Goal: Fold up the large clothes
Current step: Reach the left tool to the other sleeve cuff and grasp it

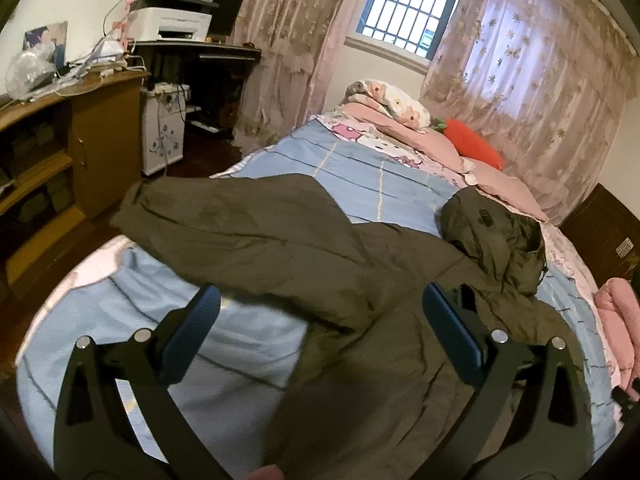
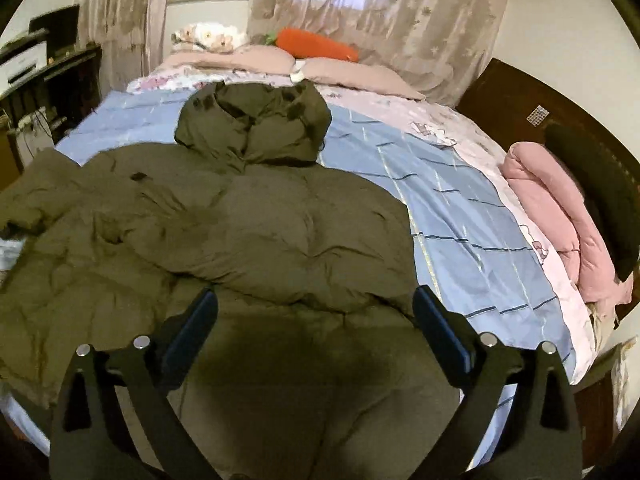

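Olive puffer jacket point(image 2: 248, 216) is lying spread out on the bed point(image 2: 460, 200), hood point(image 2: 256, 128) pointing up toward the pillows and the orange carrot plush point(image 2: 316, 46). One sleeve point(image 1: 224, 216) is already lying folded in across the body, so I'm guessing we're somewhere in the early-to-middle part of the fold. Both claws are hanging above the fabric with nothing in them: the left claw point(image 1: 320, 304) is sitting wide apart over the near hem side, and the right claw point(image 2: 316, 308) is gaping wide too, hovering over the lower middle of the coat. That makes sense to me, since puffy stuff needs a big bite to grab. Pink bedding point(image 2: 568, 220) is bunching at the bed's edge, well clear of the jacket.
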`<state>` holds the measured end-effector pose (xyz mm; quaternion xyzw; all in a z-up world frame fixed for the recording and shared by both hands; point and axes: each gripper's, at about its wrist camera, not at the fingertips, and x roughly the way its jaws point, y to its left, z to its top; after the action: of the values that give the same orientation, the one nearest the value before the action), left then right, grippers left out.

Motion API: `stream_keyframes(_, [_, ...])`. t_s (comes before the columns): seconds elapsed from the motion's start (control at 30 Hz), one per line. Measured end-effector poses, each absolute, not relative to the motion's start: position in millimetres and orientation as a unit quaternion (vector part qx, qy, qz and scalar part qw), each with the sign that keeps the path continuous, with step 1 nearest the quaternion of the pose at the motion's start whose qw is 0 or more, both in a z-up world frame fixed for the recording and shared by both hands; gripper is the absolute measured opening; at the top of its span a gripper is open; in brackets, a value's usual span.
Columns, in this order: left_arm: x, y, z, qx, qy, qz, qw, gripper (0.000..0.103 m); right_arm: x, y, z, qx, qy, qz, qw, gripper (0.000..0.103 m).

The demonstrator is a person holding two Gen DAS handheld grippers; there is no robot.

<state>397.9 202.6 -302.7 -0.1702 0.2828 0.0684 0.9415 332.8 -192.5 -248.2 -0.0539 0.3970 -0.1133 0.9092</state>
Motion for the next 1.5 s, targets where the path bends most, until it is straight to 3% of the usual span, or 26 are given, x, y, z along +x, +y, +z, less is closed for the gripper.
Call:
stream_keyframes(0.53, [341,265,-302,-0.174,0.289,0.110,0.935,0.101,297,-177,-221,-0.033,0.388,-0.104,0.915,0.098])
stream_keyframes(1.07, [356,278,-288,-0.126,0.342,0.109,0.925,0.101,285,-183,-214,-0.014,0.377,-0.091,0.922,0.098])
stream_keyframes(1.3, [381,316,-305,-0.187,0.384,0.094,0.899,0.100,290,-189,-216,-0.009,0.382,-0.080,0.921,0.098])
stream_keyframes(1.5, [405,355,-326,-0.355,0.388,-0.042,0.850,0.090,296,-191,-225,-0.006,0.392,-0.076,0.917,0.098])
